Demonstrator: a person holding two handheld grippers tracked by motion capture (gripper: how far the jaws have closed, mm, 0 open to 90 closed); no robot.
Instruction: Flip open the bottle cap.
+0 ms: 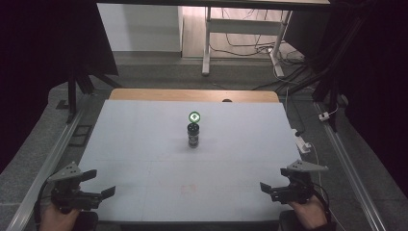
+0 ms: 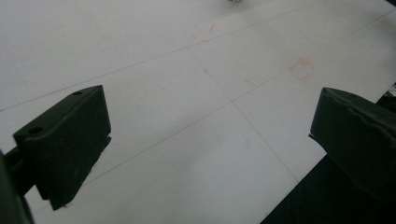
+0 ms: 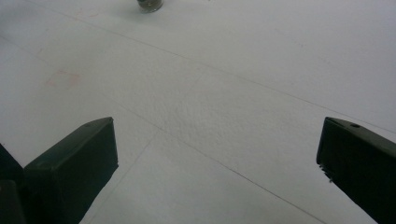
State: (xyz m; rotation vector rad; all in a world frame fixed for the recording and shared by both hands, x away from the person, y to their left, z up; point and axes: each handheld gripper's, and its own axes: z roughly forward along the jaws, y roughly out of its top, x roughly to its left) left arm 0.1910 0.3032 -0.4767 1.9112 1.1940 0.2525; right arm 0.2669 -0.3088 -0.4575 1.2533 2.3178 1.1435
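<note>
Hands enter from the bottom edge of the high view, one at each lower corner of the frame. At lower left, the left gripper (image 1: 98, 184) is held low over the near-left corner of the white counter (image 1: 144, 144), its grey three-cornered plate on top and its tips pointing right and toward the centre of the frame; the left hand (image 1: 55, 216) grips it from below. Its jaws stand wide apart with nothing between them, and in the left gripper view bare counter with thin seam lines and faint red marks lies between them.

At the centre of the frame stands a small dark bottle (image 1: 193, 134), upright, with a round green cap (image 1: 194, 116). It is alone in the middle of the counter, well apart from both grippers, with open surface on every side. Its base just shows at the top edge of the right gripper view (image 3: 150, 4).

At lower right, the right gripper (image 1: 272, 187) hovers over the near-right corner, tips pointing left, held by the right hand (image 1: 310, 214). Its jaws are also spread wide and hold nothing.

Beyond the counter's right edge lies a white plug block (image 1: 302, 144) with a cable.
</note>
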